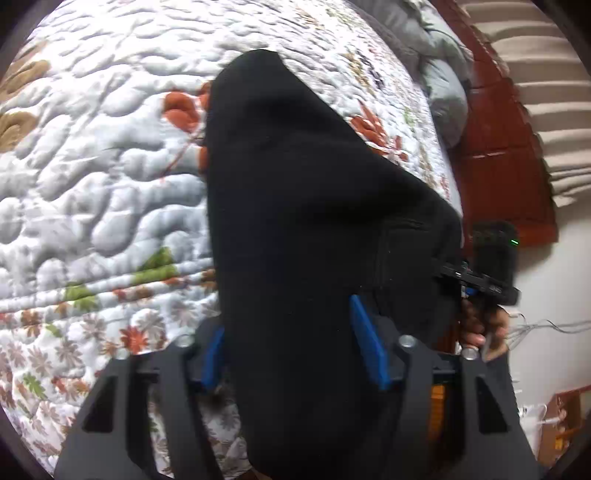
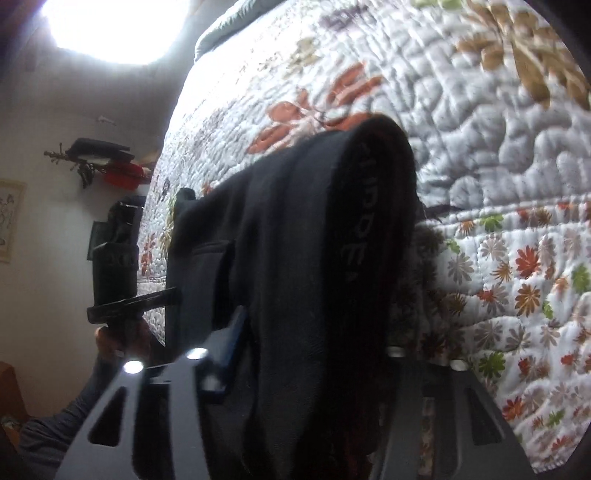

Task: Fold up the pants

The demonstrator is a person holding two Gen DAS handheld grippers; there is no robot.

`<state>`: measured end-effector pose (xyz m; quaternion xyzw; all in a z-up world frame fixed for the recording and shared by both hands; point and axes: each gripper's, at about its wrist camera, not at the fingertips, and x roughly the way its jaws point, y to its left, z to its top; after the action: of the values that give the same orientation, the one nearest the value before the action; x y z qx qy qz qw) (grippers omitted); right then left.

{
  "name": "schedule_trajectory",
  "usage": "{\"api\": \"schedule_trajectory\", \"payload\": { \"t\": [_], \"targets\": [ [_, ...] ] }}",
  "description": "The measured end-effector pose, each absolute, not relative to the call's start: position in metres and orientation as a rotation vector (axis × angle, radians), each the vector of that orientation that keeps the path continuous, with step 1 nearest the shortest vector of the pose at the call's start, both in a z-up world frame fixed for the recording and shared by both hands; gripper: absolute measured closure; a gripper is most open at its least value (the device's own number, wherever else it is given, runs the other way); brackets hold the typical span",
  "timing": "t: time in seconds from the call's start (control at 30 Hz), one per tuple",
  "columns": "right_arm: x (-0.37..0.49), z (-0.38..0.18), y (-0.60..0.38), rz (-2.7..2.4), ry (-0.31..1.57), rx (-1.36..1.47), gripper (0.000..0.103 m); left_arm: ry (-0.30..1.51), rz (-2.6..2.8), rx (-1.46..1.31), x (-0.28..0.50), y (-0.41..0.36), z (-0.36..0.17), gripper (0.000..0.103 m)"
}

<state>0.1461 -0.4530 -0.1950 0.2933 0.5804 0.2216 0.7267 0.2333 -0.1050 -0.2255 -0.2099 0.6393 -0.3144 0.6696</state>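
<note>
Black pants (image 1: 295, 221) hang lifted above a floral quilted bedspread (image 1: 92, 166). My left gripper (image 1: 291, 350) is shut on the pants, the cloth bunched between its blue pads (image 1: 365, 339). My right gripper (image 2: 314, 354) is shut on the other end of the pants (image 2: 314, 240), where a waistband with faint lettering (image 2: 354, 206) curves over the top. The right gripper also shows in the left wrist view (image 1: 480, 280), held by a hand at the pants' right edge. The left gripper shows in the right wrist view (image 2: 125, 295) at the pants' left edge.
The bedspread (image 2: 498, 184) fills most of both views. A grey pillow (image 1: 439, 81) lies at the bed's far end beside a red-brown headboard (image 1: 502, 147). A wall shelf with dark and red items (image 2: 107, 162) hangs left of the bed. A bright window (image 2: 110, 26) glares above.
</note>
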Motion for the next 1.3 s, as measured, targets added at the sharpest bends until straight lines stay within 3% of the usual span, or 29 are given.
{"api": "schedule_trajectory", "payload": {
  "t": [0.1, 0.17, 0.33, 0.57, 0.73, 0.93, 1.07, 1.23, 1.3],
  "targets": [
    [0.144, -0.174, -0.442, 0.482, 1.252, 0.606, 0.07, 1.417, -0.71, -0.475, 0.233, -0.099, -0.217, 0.067],
    [0.145, -0.157, -0.431, 0.494, 1.228, 0.58, 0.072, 1.392, -0.715, -0.47, 0.233, -0.094, -0.208, 0.071],
    [0.169, -0.121, -0.392, 0.533, 1.186, 0.519, 0.072, 1.342, -0.684, -0.461, 0.246, -0.06, -0.18, 0.072],
    [0.269, -0.095, -0.299, 0.628, 1.136, 0.466, 0.073, 1.249, -0.558, -0.449, 0.306, 0.027, -0.145, 0.072],
    [0.354, -0.115, -0.225, 0.677, 1.173, 0.473, 0.073, 1.243, -0.446, -0.474, 0.363, 0.089, -0.151, 0.072],
    [0.408, -0.164, -0.171, 0.704, 1.279, 0.508, 0.072, 1.349, -0.357, -0.54, 0.412, 0.159, -0.195, 0.072],
    [0.421, -0.197, -0.178, 0.68, 1.323, 0.556, 0.071, 1.378, -0.386, -0.592, 0.415, 0.172, -0.22, 0.064],
    [0.417, -0.189, -0.174, 0.661, 1.328, 0.521, 0.051, 1.326, -0.401, -0.642, 0.396, 0.183, -0.227, 0.052],
    [0.415, -0.173, -0.187, 0.619, 1.29, 0.511, 0.051, 1.253, -0.356, -0.621, 0.384, 0.199, -0.212, 0.033]
  ]
}}
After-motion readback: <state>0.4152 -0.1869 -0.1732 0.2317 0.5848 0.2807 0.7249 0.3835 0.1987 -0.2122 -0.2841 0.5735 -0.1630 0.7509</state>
